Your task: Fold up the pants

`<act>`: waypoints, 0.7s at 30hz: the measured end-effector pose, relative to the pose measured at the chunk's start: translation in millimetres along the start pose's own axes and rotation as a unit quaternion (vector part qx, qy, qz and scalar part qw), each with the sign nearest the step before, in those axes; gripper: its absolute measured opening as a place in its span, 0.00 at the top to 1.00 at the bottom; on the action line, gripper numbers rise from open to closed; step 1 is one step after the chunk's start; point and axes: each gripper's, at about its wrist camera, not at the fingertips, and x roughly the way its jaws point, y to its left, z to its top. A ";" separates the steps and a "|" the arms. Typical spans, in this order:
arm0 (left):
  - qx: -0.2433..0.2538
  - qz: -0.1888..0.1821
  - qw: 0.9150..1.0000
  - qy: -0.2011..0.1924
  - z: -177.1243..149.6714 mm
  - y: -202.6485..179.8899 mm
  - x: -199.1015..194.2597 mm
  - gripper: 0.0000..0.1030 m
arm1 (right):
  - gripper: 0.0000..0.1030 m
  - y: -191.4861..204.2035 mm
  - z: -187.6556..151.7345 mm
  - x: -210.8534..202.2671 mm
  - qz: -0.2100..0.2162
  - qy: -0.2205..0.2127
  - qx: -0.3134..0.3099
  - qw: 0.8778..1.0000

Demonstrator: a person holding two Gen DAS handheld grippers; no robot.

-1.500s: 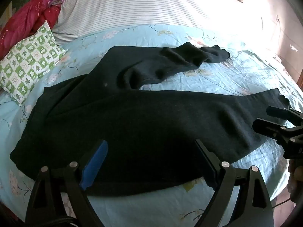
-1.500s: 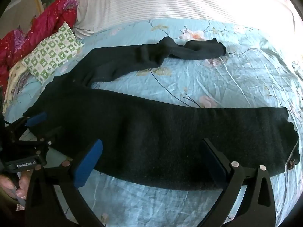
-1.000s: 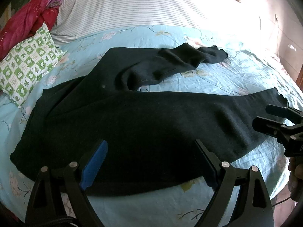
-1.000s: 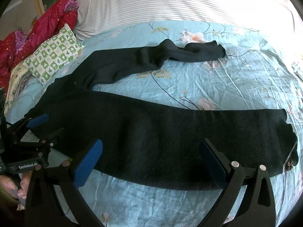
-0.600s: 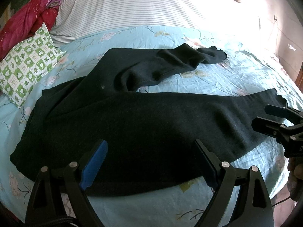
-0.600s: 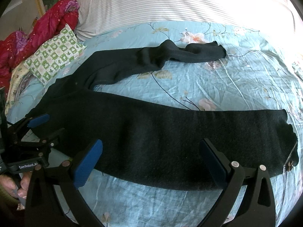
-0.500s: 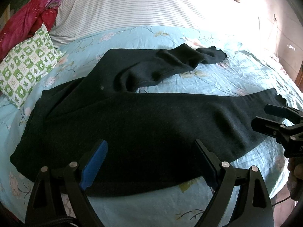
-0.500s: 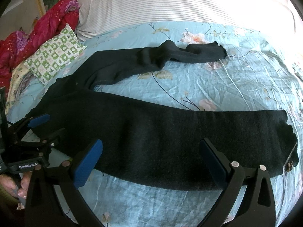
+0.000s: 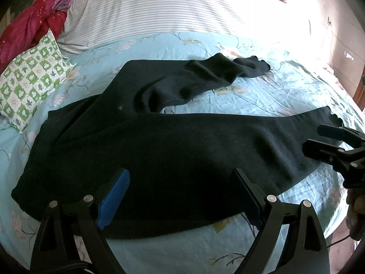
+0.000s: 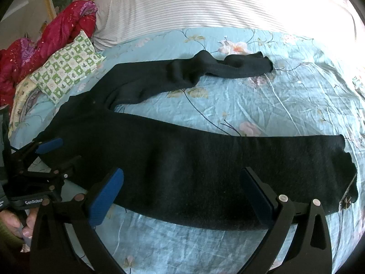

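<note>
Dark knit pants [image 9: 173,155] lie unshifted, mid-frame on the pale-blue floral bedsheet [image 10: 285,100], legs splayed; left gripper [image 9: 180,196] and right gripper [image 10: 182,194] still hover spread and empty, so folding hasn't begun.

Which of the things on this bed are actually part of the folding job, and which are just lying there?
Part of the job:
black pants
left gripper
right gripper

Just lying about:
green checked pillow
red quilt
striped bedding
</note>
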 end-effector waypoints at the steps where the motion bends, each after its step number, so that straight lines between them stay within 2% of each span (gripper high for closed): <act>1: 0.001 -0.001 1.000 0.000 0.2 -0.1 0.1 0.12 | 0.01 0.3 0.3 -0.2 -0.001 -0.001 -0.001 1.000; 15: 0.017 -0.022 1.000 0.005 10.8 -1.5 1.8 0.12 | 0.01 -7.9 6.3 -0.3 -0.004 -0.002 0.000 1.000; 21: 0.016 -0.031 0.999 0.011 23.5 4.1 7.4 0.12 | 0.01 -19.1 18.2 -0.8 0.011 -0.006 0.017 1.000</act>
